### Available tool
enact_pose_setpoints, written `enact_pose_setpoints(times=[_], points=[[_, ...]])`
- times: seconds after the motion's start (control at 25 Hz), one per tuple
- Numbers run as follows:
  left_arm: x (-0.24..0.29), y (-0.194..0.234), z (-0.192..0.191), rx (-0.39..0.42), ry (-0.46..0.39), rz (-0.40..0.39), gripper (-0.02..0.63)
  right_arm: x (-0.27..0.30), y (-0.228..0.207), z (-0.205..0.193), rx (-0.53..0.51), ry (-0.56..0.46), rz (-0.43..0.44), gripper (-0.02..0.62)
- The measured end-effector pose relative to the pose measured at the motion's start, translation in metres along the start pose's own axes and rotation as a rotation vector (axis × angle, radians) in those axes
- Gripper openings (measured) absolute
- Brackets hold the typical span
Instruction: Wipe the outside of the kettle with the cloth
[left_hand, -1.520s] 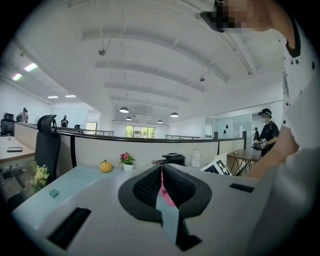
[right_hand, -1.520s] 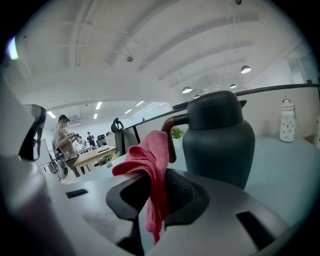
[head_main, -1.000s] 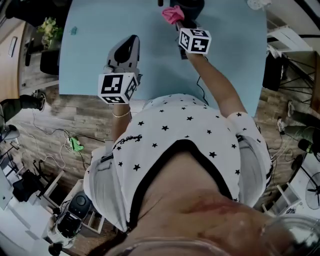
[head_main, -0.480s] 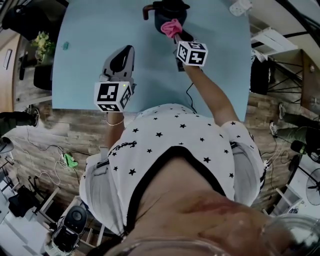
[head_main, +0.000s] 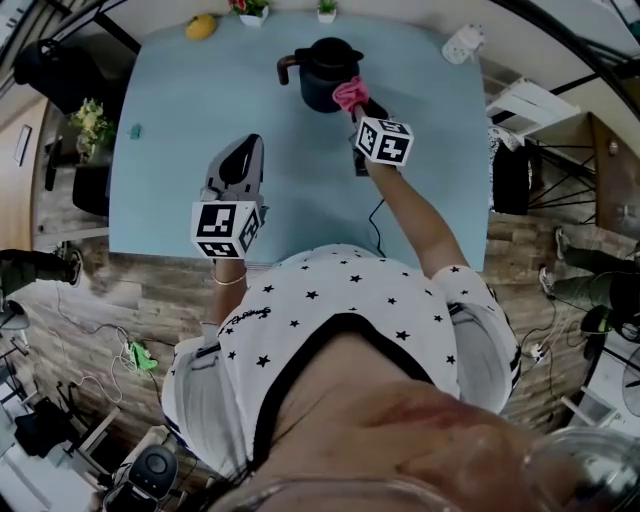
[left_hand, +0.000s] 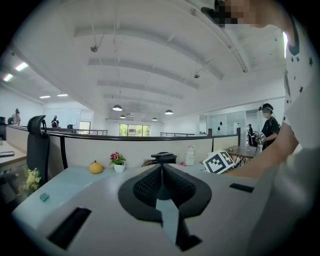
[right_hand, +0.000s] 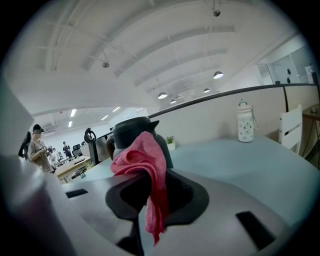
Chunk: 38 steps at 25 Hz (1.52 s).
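Table (head_main: 170, 150): light blue. Kettle (head_main: 325, 70): black, upright near the table's far edge. We have the right gripper (head_main: 360, 112) out on an extended arm, jaws clamped on the cloth (head_main: 350, 95). Left gripper (head_main: 246, 150) is over the near table, jaws together, nothing between. The pink, bunched cloth sits at the kettle's right flank; we can't confirm contact.

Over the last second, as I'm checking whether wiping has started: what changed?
The right gripper, shut on the crumpled pink cloth, seems to have carried it rightward across the near side of the black kettle. The left gripper stayed shut and empty over the pale blue table; the kettle stood unmoved.
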<state>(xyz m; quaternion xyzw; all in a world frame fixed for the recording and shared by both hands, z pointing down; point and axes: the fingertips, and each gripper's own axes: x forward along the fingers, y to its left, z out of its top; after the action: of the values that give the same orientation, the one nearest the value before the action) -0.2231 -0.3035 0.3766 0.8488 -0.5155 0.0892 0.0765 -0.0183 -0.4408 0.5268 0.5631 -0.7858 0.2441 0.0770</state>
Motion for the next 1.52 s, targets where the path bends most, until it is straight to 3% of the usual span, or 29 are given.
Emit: enact_pose_setpoints(times=[0.76,0.92,1.2,1.36,1.52], points=[[0.01,0.003,-0.001,-0.003,0.02,0.006,0.034,0.0,-0.036,0.013,0.072,-0.049,-0.039,0.071],[0.011,0.002,-0.004,-0.006,0.029,-0.002,0.034,-0.032,-0.012,0.007,0.047,-0.065,0.042,0.071],[0.018,-0.003,-0.001,-0.007,0.014,-0.029,0.034,-0.034,0.081,-0.018,-0.152,-0.012,0.28,0.071],[0.011,0.006,-0.003,-0.027,0.008,-0.013,0.034,-0.013,0.118,-0.038,-0.179,0.047,0.315,0.071],[0.004,0.016,-0.008,-0.042,0.017,0.009,0.034,0.013,0.131,-0.06,-0.203,0.107,0.282,0.071]])
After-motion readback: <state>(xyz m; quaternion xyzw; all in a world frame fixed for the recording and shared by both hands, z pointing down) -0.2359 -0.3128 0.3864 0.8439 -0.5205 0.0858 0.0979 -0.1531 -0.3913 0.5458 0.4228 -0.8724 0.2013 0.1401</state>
